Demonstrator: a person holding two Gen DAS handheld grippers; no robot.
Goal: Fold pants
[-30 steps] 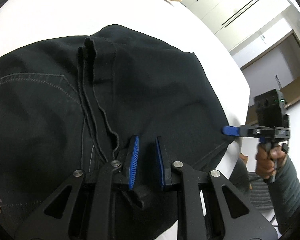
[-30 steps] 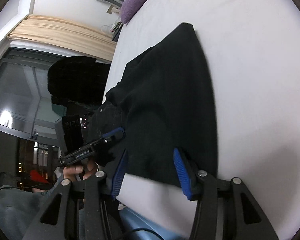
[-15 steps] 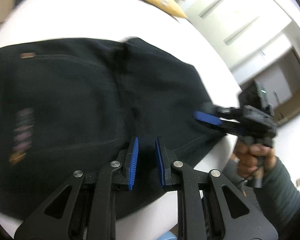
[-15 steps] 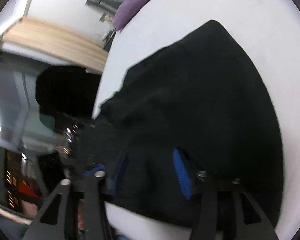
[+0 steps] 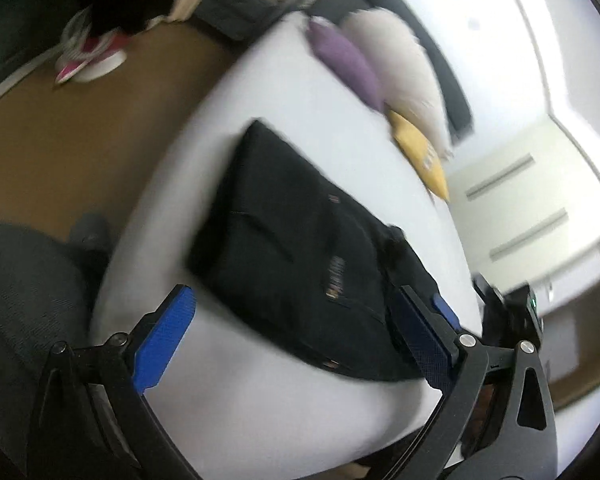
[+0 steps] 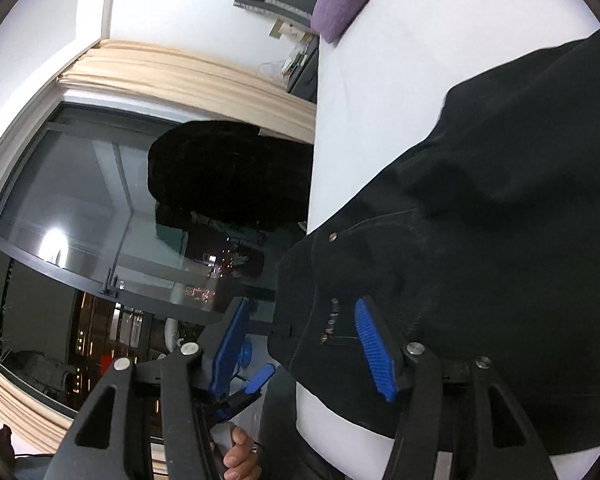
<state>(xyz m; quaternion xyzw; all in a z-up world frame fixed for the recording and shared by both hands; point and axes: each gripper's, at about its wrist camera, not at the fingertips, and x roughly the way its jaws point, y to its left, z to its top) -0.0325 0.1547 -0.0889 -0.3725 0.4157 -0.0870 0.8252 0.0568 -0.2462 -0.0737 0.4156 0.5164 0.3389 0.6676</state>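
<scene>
**Soft denim, thick seams — grip the edge, not the flat**

The black pants (image 5: 300, 264) lie as a folded, roughly rectangular bundle on the white bed (image 5: 300, 100), ahead of the left gripper (image 5: 296, 332) and reaching toward its right finger. They look like dark denim: limp enough to drape and sag, yet fairly heavy, with stiff stitched seams, rivets and a small brand patch. Layers will likely slide over one another, so a hold should pinch all layers at a seamed corner or the waistband edge — the flat middle gives the pads nothing to bite on.

The left gripper stands wide open, holding nothing. From the right wrist view, the pants (image 6: 479, 220) spread forward and to the right of the right gripper (image 6: 300, 344), which is also open and empty, its right finger over the cloth near the pocket stitching. Beyond the bundle lie a purple pillow (image 5: 343, 64) and a yellow cushion (image 5: 419, 156).
</scene>
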